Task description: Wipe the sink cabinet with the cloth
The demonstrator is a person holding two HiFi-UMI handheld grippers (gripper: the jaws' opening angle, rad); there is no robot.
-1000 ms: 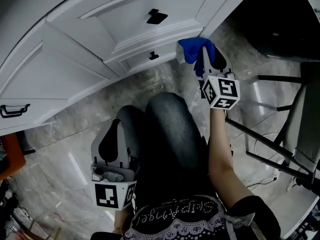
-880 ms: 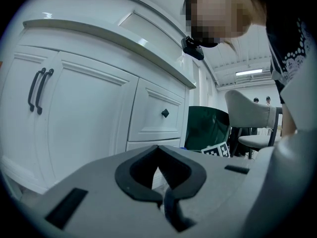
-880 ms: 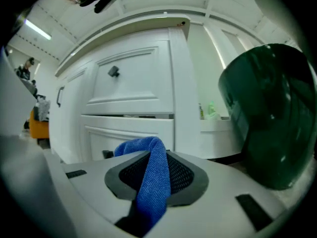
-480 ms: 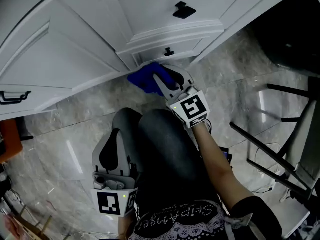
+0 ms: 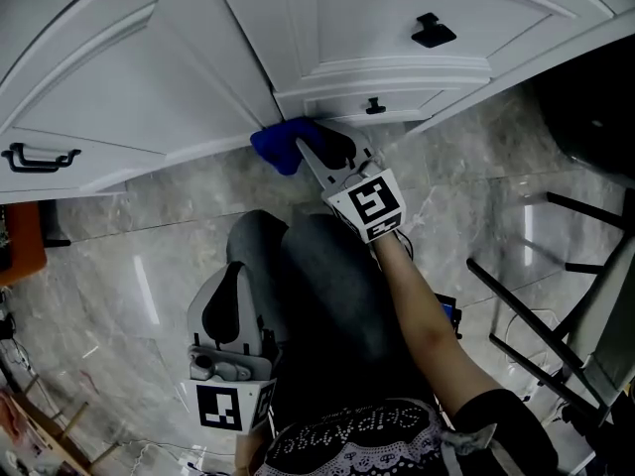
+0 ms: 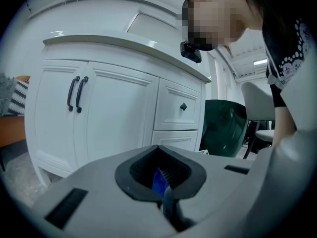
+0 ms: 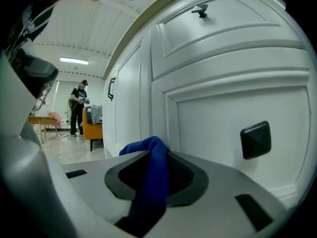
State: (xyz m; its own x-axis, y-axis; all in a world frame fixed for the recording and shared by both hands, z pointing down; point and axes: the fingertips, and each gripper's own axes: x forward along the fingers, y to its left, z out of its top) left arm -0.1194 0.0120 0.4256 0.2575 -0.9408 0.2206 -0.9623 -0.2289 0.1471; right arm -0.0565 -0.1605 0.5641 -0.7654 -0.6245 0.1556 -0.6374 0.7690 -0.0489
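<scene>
Right gripper [image 5: 314, 153]: fingers closed on the cloth [image 5: 275, 145]. The cloth is deep blue and fine-textured. It is bunched into a thick fold that stands up between the fingers and spills past the tips. In the head view it lies at 11 o'clock from the marker cube [image 5: 372, 204], against the lower edge of the white sink cabinet [image 5: 149, 77]. That spot is just at 8 o'clock from the small drawer knob [image 5: 375, 105].

Left gripper [image 5: 226, 288]: at 7 o'clock in the head view, low beside the person's leg [image 5: 327, 276] and well apart from the cabinet. Its fingers are closed together. A blue sliver shows in the slit; what it is cannot be told.
</scene>
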